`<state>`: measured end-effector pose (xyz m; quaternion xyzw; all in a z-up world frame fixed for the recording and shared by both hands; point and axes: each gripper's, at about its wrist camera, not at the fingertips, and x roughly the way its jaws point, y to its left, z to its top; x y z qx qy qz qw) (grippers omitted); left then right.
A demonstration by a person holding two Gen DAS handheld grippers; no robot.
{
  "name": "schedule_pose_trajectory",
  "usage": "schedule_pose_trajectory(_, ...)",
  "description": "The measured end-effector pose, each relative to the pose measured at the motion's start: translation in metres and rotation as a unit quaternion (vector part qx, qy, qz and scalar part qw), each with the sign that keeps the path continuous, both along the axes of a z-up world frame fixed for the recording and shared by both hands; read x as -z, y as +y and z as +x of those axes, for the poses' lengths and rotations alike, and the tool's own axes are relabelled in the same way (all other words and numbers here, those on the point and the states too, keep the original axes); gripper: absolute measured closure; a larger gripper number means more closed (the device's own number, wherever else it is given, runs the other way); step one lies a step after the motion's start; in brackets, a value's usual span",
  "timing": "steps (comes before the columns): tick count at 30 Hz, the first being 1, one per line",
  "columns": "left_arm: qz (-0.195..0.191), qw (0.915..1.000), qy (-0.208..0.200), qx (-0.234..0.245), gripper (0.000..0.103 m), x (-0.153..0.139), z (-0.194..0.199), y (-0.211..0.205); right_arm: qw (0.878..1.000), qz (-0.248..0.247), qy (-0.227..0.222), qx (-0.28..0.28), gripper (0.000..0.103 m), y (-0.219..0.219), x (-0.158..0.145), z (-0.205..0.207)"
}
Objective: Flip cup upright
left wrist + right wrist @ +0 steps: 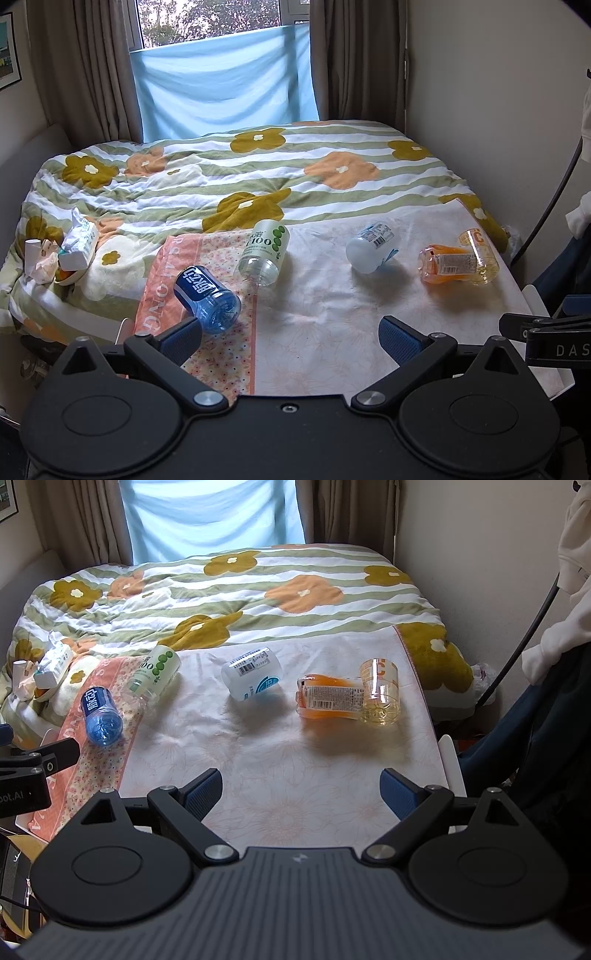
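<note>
- Left wrist view: your left tongs point(290, 338) stand wide open with nothing between the blue pads, held over the near edge of the pale cloth point(332, 295) spread on the bed.
- The blue cup point(207, 297) lies on its side on the cloth's patterned border, just ahead of your left pad; the green-dotted cup point(264, 253) lies tipped just beyond it.
- Farther right lie the white cup point(371, 247), then the orange cup point(445, 264) touching the yellow cup point(480, 254).
- Right wrist view: your right tongs point(301, 794) are also spread wide and hold nothing.
- All five cups lie on their sides ahead of you; the orange cup point(328, 699) and yellow cup point(380, 692) sit nearest your right pad, and the blue cup point(101, 716) is far left.
</note>
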<state>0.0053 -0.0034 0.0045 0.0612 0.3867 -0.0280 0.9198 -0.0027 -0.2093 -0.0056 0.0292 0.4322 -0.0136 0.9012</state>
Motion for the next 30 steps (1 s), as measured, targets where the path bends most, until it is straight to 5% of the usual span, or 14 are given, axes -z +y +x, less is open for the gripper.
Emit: schedule_pose_trajectory(30,0.001,1.0000,0.004,0.002,0.000,0.000,0.006,0.007,1.000,0.012,0.002,0.001,0.000,0.010,0.001,0.005)
